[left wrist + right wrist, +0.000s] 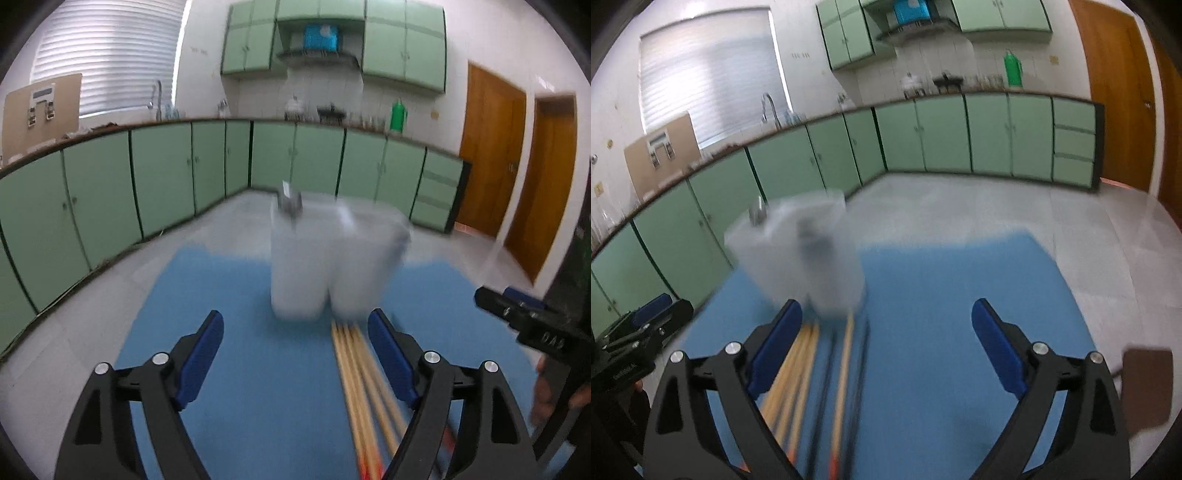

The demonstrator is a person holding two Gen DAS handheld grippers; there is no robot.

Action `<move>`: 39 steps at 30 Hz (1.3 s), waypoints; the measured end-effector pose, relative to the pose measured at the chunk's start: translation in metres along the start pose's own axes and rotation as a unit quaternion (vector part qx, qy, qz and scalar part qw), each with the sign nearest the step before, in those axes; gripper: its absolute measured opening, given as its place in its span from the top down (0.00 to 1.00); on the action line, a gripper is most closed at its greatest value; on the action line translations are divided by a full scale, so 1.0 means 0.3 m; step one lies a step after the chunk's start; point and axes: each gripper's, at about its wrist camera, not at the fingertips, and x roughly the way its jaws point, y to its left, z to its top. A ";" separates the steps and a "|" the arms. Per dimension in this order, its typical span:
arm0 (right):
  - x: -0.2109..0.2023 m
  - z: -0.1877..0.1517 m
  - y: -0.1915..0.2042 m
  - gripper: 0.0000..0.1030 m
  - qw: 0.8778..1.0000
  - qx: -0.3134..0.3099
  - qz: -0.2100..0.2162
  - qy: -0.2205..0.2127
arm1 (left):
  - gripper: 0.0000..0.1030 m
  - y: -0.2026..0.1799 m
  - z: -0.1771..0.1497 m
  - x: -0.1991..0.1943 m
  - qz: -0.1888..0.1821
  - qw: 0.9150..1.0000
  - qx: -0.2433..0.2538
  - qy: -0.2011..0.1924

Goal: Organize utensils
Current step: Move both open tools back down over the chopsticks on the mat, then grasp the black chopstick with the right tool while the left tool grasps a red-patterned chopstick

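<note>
A translucent white utensil holder (332,258) stands on a blue mat (258,369); a metal utensil (290,201) sticks out of its left compartment. Several wooden chopsticks (362,387) lie on the mat in front of it. My left gripper (295,350) is open and empty, just left of the chopsticks. In the right wrist view the holder (805,258) is blurred, with chopsticks (798,387) and dark sticks (864,369) before it. My right gripper (886,339) is open and empty, to the right of them. The right gripper also shows at the left view's edge (524,317).
Green cabinets (166,177) line the walls around a grey floor (997,214). Wooden doors (491,147) stand at the right. A brown flat object (1145,387) lies at the mat's right edge. The left gripper (635,332) shows at the far left of the right wrist view.
</note>
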 end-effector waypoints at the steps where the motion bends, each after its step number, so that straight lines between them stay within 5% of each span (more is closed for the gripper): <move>1: -0.023 -0.061 -0.001 0.12 1.000 -0.005 -0.011 0.016 | 0.23 -0.008 -0.040 -0.010 0.002 1.000 0.006 0.012; 6: -0.112 -0.251 0.012 0.14 0.997 -0.022 -0.037 0.057 | 0.23 -0.033 -0.220 -0.054 0.013 0.997 0.025 0.066; 12: -0.140 -0.372 0.040 0.31 0.995 -0.028 -0.022 0.097 | 0.23 -0.055 -0.302 -0.095 0.018 0.996 0.026 0.084; 19: -0.142 -0.401 0.107 0.48 0.990 -0.064 -0.008 0.122 | 0.23 -0.063 -0.335 -0.081 0.011 0.992 0.027 0.126; 35: -0.152 -0.417 0.068 0.57 0.990 -0.054 -0.017 0.130 | 0.24 -0.047 -0.340 -0.083 0.001 0.990 0.015 0.138; 39: -0.144 -0.424 0.097 0.81 0.988 -0.074 0.002 0.138 | 0.24 -0.067 -0.339 -0.085 -0.004 0.990 0.025 0.138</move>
